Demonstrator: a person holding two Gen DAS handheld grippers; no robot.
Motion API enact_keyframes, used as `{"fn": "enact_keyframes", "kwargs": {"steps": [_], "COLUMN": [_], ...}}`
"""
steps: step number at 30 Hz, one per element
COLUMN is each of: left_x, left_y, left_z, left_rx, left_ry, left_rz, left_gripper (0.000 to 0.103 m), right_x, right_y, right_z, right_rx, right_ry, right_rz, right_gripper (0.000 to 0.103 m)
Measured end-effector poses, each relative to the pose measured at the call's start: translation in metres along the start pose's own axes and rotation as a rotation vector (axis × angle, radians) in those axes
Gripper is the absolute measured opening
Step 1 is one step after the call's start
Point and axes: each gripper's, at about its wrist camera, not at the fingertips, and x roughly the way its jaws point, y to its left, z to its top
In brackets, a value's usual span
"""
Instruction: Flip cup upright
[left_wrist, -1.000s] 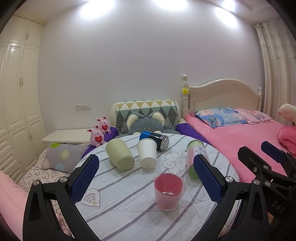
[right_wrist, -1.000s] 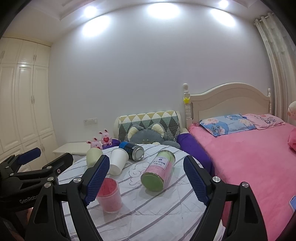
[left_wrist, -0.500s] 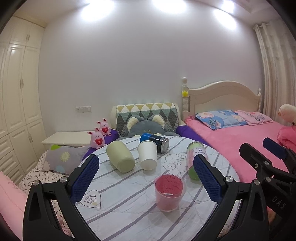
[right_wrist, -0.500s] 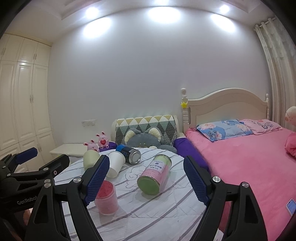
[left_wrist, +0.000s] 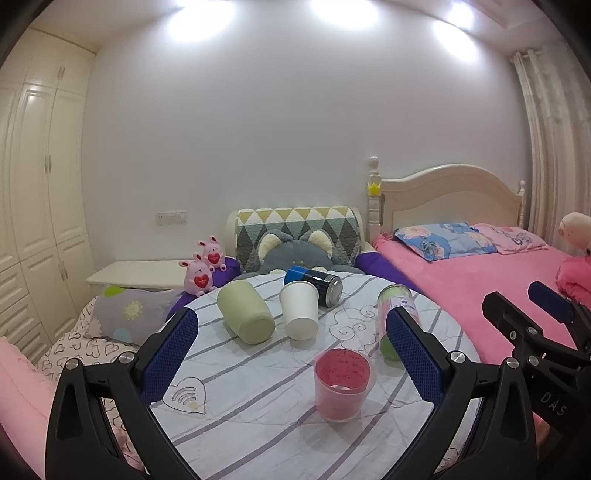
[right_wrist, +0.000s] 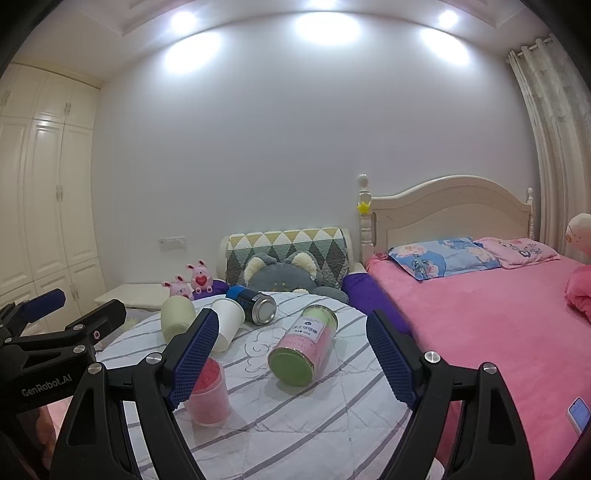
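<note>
A round table (left_wrist: 258, 413) with a striped cloth carries several containers. A pale green cup (left_wrist: 245, 316) lies on its side at the back left; it also shows in the right wrist view (right_wrist: 177, 322). A white paper cup (left_wrist: 300, 314) stands upside down beside it (right_wrist: 228, 328). A clear pink cup (left_wrist: 342, 384) stands upright near the front (right_wrist: 208, 393). A blue can (left_wrist: 314, 290) and a pink canister with green ends (right_wrist: 303, 345) lie on their sides. My left gripper (left_wrist: 291, 358) is open and empty above the table's near side. My right gripper (right_wrist: 291, 356) is open and empty, with the canister seen between its fingers.
A pink bed (right_wrist: 498, 314) with pillows fills the right. A patterned cushion and grey plush (left_wrist: 297, 243) sit behind the table. Two pink toy rabbits (left_wrist: 205, 267) and a white side table (left_wrist: 136, 273) are at the left. White wardrobes (left_wrist: 33, 206) line the left wall.
Both grippers have tilted slightly, so the table and its objects sit a little lower in the views. Nothing on the table has moved. Both grippers stay open.
</note>
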Motion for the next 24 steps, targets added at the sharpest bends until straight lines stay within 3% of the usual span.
{"fn": "enact_keyframes", "kwargs": {"steps": [24], "left_x": [0.0032], "left_y": [0.0006], "left_z": [0.0013], "left_rx": [0.003], "left_ry": [0.009], "left_rz": [0.028], "left_gripper": [0.103], "right_x": [0.0029], "right_y": [-0.0005], "right_z": [-0.0036], "right_rx": [-0.005], "right_ry": [0.014], "right_rz": [-0.006], "right_gripper": [0.084]}}
